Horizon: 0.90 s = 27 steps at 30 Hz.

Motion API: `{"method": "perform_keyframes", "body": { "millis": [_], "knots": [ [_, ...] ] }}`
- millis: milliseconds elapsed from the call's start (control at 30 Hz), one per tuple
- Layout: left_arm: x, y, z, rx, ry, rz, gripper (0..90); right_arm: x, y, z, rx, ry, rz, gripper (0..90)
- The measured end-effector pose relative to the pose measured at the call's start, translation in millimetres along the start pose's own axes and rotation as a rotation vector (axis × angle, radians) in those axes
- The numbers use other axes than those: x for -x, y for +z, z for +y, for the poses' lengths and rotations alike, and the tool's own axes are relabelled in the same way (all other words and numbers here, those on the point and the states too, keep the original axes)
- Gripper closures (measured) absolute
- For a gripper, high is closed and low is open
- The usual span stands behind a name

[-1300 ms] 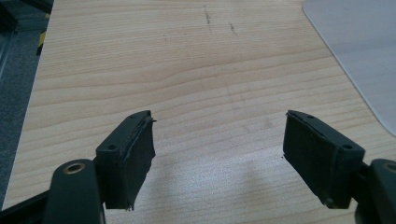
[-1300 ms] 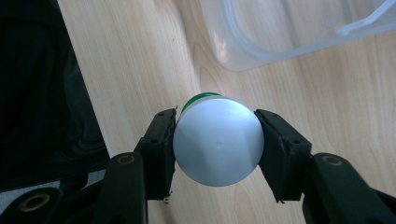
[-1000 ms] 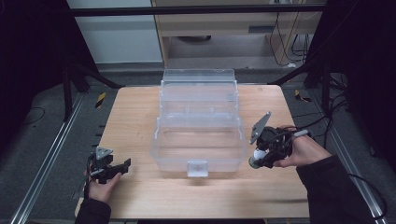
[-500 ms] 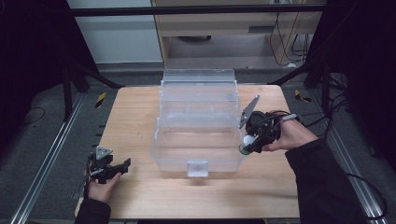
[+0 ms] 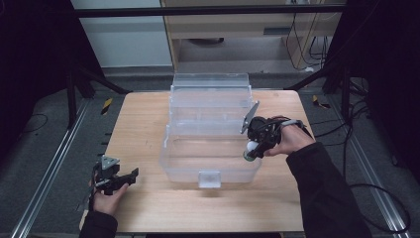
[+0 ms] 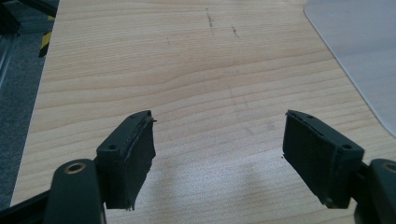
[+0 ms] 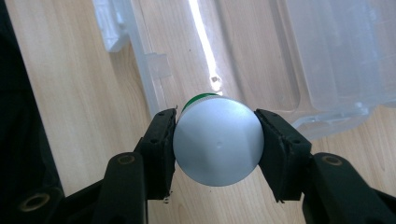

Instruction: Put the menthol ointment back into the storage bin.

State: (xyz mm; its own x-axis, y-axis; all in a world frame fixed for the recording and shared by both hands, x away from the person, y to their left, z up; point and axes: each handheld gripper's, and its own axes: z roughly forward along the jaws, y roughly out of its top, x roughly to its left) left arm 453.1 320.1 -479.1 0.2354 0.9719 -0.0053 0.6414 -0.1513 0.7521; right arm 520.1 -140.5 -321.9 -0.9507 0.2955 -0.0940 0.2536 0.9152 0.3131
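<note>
Seen from the high view, a wooden bench [image 5: 148, 124] fills the middle of the frame, and a clear plastic organiser box [image 5: 210, 148] stands open at its centre, lid tilted back toward the top of the frame. Your right gripper [image 5: 253, 145] sits at the right rim of the box, just right of centre frame, clenched on a small can [image 5: 250, 151] with a green body and a silvery end. In the right gripper view, the can's round silver end [image 7: 217, 140] fills the centre of the frame, squeezed between the two black pads [image 7: 161, 144], with a sliver of green showing at its top edge; the clear box tray [image 7: 261, 56] lies beyond it in the upper half of the frame. Your left gripper [image 5: 118, 179] rests at the lower left of the high view, on the bench and well apart from the box; in the left gripper view its jaws stand wide apart with nothing between them, over bare wood [image 6: 187, 70]. The step in hand looks like placing the can into the box. To do it well, keep the squeeze steady, since a round can may roll or slip between flat pads. Carry it past the rim before lowering, so it does not catch the thin plastic wall. Set it down on the tray floor, then release only once it rests there.
</note>
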Motion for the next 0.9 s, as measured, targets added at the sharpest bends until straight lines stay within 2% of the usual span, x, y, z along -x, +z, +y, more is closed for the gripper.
{"method": "perform_keyframes", "body": {
  "millis": [33, 100, 300, 700, 900],
  "knots": [
    [-0.1, -0.2, 0.1, 0.001, -0.001, 0.0, 24.4, 2.0, 7.6, 0.2, -0.012, 0.009, 0.007, 50.2],
    [-0.2, -0.2, 0.1, 0.001, -0.001, -0.001, 24.4, 2.5, 9.7, 0.2, -0.019, 0.013, 0.009, 50.2],
    [0.2, 0.1, 0.2, 0.001, 0.002, 0.0, 24.5, 5.4, 30.6, -4.4, -0.044, 0.024, 0.025, 50.2],
    [-0.2, 0.1, 0.2, -0.001, 0.003, -0.002, 24.6, 6.6, 51.5, -10.4, -0.067, 0.035, 0.045, 50.2],
    [0.0, 0.3, 0.2, 0.0, 0.004, -0.001, 24.7, 6.3, 61.3, -12.8, -0.08, 0.025, 0.051, 50.1]
  ]
}}
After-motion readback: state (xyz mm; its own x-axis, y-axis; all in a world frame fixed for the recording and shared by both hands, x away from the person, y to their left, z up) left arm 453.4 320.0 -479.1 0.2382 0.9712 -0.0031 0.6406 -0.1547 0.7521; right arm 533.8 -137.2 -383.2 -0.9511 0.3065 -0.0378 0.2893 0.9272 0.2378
